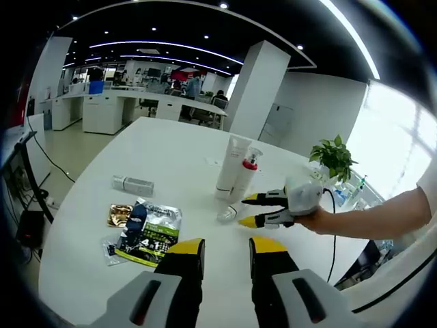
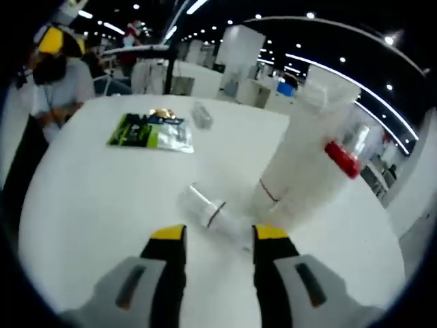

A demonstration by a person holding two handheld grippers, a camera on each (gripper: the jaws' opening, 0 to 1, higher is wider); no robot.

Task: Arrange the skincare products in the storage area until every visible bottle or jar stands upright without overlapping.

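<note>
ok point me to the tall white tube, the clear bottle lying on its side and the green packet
tall white tube (image 1: 231, 164), left gripper view, middle of its body
clear bottle lying down (image 2: 203, 206), right gripper view, its barrel
green packet (image 1: 151, 236), left gripper view, centre of its printed face

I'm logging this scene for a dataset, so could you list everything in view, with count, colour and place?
Table: one, white, round-edged, under everything.
Tall tube: one, white, standing mid-table.
Spray bottle: one, clear with a red collar, standing against the tube.
Small bottle: one, clear, lying on its side before the right gripper.
Lying bottle: one, pale grey, on its side left of the tube.
Pouch: one, green and silver, flat near the left gripper.
Sachet: one, gold, beside the pouch.
Potted plant: one, green, far table edge.
Left gripper: yellow-tipped, open.
Right gripper: yellow-tipped, open, at the small bottle.
</note>
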